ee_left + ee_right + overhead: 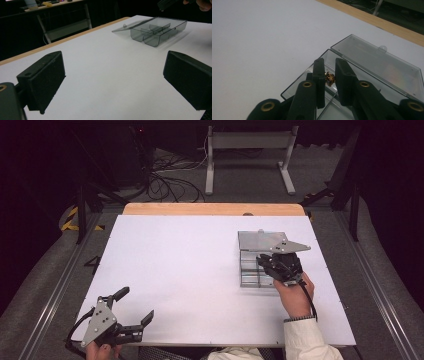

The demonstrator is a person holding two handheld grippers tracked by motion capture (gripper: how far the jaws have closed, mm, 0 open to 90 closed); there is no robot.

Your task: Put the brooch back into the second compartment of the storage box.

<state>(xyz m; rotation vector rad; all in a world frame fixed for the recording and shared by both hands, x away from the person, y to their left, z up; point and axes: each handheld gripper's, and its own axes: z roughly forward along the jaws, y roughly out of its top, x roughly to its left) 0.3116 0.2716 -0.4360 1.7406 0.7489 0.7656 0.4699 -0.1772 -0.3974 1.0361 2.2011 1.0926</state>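
Note:
A clear grey compartment box [248, 268] lies open on the right half of the white table [190, 270], its lid [260, 240] flat behind it. My right gripper [263, 261] hovers over the box, and in the right gripper view it [330, 72] is shut on a small gold trinket [330, 79] above the box's near-left compartment [297, 86]. The lid [374, 60] lies beyond the jaws. My left gripper [136, 304] rests at the table's front left corner, open and holding nothing [112, 80]. From there the box [157, 31] appears far off.
A wooden strip [215, 209] runs along the table's far edge. Beyond it on the floor are a grey metal stand [248, 150] and tangled cables [170, 180]. Rails run along both sides of the table.

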